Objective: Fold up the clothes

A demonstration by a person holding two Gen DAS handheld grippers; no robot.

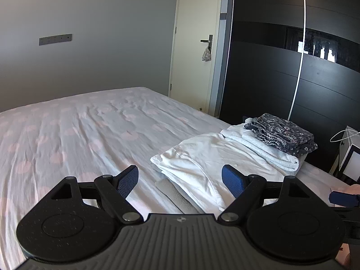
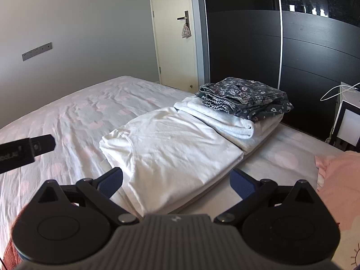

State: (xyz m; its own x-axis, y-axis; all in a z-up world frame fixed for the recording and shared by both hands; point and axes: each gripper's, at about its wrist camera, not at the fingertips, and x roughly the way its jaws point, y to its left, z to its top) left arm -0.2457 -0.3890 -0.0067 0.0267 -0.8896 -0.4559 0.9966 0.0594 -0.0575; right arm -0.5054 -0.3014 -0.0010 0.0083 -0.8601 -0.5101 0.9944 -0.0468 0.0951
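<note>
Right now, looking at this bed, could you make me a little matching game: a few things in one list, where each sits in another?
Things:
1. dark floral folded garment
2. white folded shirt
3. small patterned cloth pouch
4. pink cloth

Places:
A. hanging from the door handle
B. at the right edge, near the right gripper
C. on top of the white towel stack
D. flat on the bed, between the open fingers

Pairs: 1-C, 2-D, 3-A, 4-B

- Place is looking like a home bedroom: big bed [image 1: 90, 130] w/ pink-dotted sheet is filling the room.
- Dark sliding wardrobe [image 1: 270, 78] and cream door [image 1: 193, 45] are standing behind.
- Folded clothes [image 2: 243, 99] are lying on bed.
</note>
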